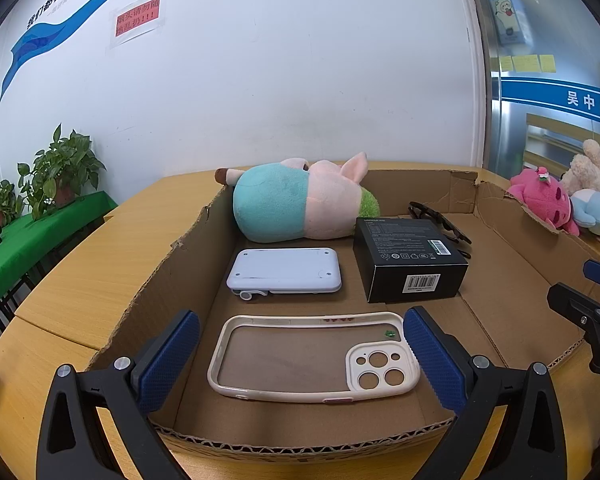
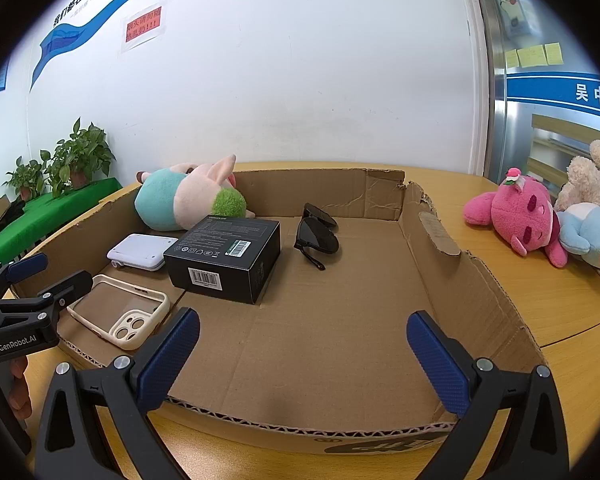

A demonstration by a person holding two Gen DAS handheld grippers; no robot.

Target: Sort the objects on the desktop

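Note:
A shallow cardboard box [image 1: 160, 280] [image 2: 480, 280] lies on the wooden table. In it are a cream phone case [image 1: 312, 360] [image 2: 120, 312], a white flat device [image 1: 286, 270] [image 2: 142, 256], a black carton [image 1: 410, 260] [image 2: 224, 258], black sunglasses [image 2: 318, 236] [image 1: 440, 222] and a teal-and-pink plush pig [image 1: 296, 200] [image 2: 184, 196]. My left gripper [image 1: 302, 356] is open, its fingers either side of the phone case, empty. My right gripper [image 2: 302, 360] is open over the box's bare right half, empty.
A pink plush [image 2: 516, 216] [image 1: 544, 200], a blue plush [image 2: 592, 234] and a cream plush [image 2: 592, 180] lie on the table right of the box. Potted plants [image 1: 60, 172] stand on a green-covered table at far left. A white wall is behind.

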